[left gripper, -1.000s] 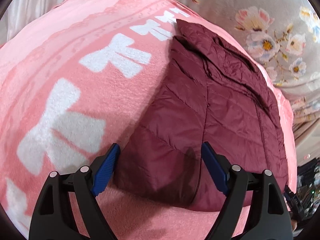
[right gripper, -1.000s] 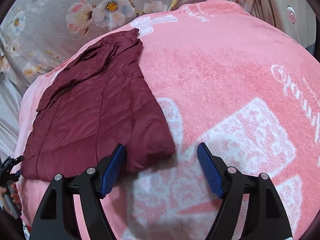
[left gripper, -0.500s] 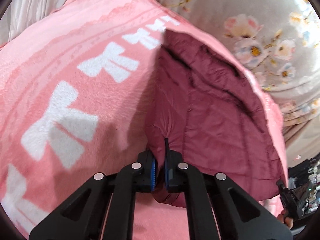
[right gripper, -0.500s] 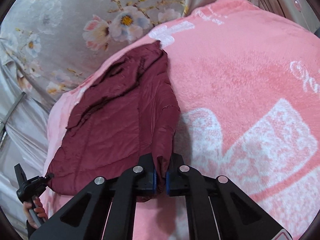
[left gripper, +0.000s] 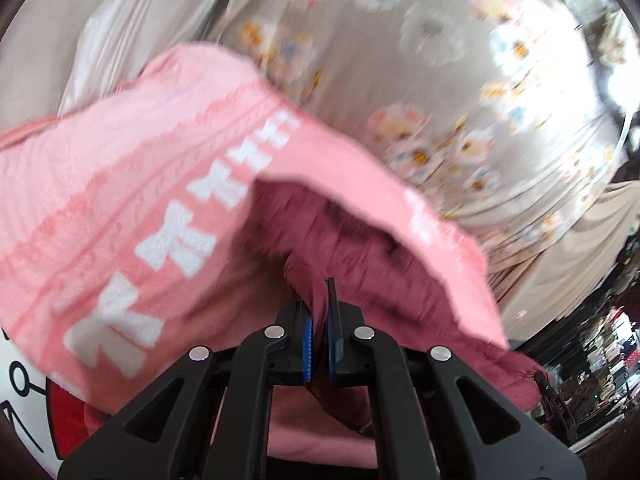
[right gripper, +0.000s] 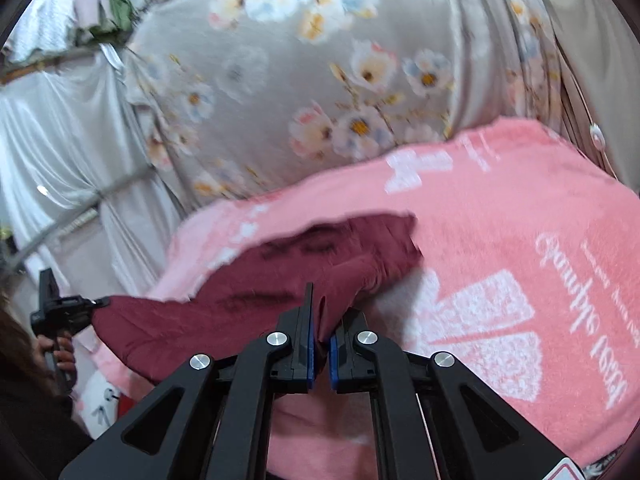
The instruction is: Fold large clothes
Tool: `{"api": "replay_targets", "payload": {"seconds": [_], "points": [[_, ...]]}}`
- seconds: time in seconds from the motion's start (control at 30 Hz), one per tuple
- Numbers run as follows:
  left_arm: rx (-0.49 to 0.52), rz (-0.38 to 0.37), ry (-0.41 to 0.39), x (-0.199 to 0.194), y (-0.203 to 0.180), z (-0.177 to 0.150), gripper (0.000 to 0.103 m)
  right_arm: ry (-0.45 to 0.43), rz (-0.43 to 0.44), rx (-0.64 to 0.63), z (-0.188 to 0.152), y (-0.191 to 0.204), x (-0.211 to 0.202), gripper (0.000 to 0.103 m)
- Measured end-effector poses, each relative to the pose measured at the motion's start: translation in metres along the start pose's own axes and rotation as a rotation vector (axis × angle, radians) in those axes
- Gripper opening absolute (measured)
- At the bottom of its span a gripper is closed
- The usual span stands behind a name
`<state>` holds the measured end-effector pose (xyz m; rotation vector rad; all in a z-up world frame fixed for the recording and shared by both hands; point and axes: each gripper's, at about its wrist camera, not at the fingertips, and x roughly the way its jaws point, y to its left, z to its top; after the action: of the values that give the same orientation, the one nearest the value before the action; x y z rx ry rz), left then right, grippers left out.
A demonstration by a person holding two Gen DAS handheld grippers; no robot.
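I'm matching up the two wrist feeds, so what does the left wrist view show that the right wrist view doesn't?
Only the left wrist view shows the row of white bows along the blanket and the cluttered shelves at far right.

Only the right wrist view shows the other tongs from outside, in a hand, gripping the jacket's far corner, and white script on the blanket.

Both show closed tongs pinching the maroon jacket, lifted off the pink blanket, with a floral curtain behind.
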<state>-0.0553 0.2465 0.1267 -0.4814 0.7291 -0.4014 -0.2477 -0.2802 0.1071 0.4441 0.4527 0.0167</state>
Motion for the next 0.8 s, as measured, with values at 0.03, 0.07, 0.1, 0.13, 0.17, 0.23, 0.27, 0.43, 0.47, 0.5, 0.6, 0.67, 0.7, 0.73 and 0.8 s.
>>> {"api": "replay_targets", "payload": {"seconds": [0.03, 0.07, 0.1, 0.13, 0.17, 0.23, 0.27, 0.43, 0.47, 0.5, 0.6, 0.67, 0.7, 0.73, 0.8], "points": [[0.007, -0.014, -0.026, -0.007, -0.005, 0.006, 0.004, -0.044, 0.019, -0.005, 0.011, 0.006, -0.009, 0.004], [0.018, -0.028, -0.055, -0.013, -0.013, 0.013, 0.004, -0.076, 0.019, -0.011, 0.021, 0.01, -0.013, 0.004], [0.029, -0.034, -0.074, -0.015, -0.019, 0.018, 0.004, -0.107, 0.016, -0.018, 0.033, 0.013, -0.012, 0.004], [0.053, -0.036, -0.101, -0.013, -0.027, 0.028, 0.004, -0.132, 0.012, -0.018, 0.044, 0.016, -0.007, 0.004], [0.065, -0.032, -0.118, -0.007, -0.032, 0.038, 0.004, -0.147, 0.011, -0.011, 0.052, 0.015, -0.002, 0.004], [0.077, -0.023, -0.127, 0.016, -0.036, 0.058, 0.004, -0.173, 0.0, 0.037, 0.071, 0.006, 0.022, 0.004], [0.078, -0.011, -0.127, 0.028, -0.037, 0.067, 0.004, -0.181, -0.01, 0.055, 0.079, 0.001, 0.037, 0.004], [0.121, 0.138, -0.096, 0.115, -0.043, 0.102, 0.004, -0.151, -0.096, 0.125, 0.103, -0.021, 0.119, 0.004], [0.131, 0.164, -0.086, 0.131, -0.043, 0.107, 0.004, -0.138, -0.115, 0.135, 0.106, -0.025, 0.134, 0.004], [0.141, 0.193, -0.078, 0.148, -0.044, 0.11, 0.005, -0.118, -0.148, 0.143, 0.11, -0.03, 0.154, 0.004], [0.144, 0.288, -0.02, 0.21, -0.037, 0.12, 0.005, -0.054, -0.215, 0.183, 0.114, -0.044, 0.201, 0.004], [0.146, 0.329, 0.025, 0.241, -0.028, 0.119, 0.005, -0.018, -0.244, 0.214, 0.111, -0.052, 0.226, 0.004], [0.147, 0.34, 0.037, 0.251, -0.025, 0.119, 0.005, 0.005, -0.266, 0.228, 0.109, -0.059, 0.242, 0.004], [0.152, 0.357, 0.059, 0.266, -0.02, 0.118, 0.005, 0.017, -0.278, 0.235, 0.107, -0.062, 0.251, 0.004], [0.162, 0.379, 0.09, 0.288, -0.014, 0.115, 0.005, 0.038, -0.299, 0.252, 0.102, -0.069, 0.267, 0.004]]}}
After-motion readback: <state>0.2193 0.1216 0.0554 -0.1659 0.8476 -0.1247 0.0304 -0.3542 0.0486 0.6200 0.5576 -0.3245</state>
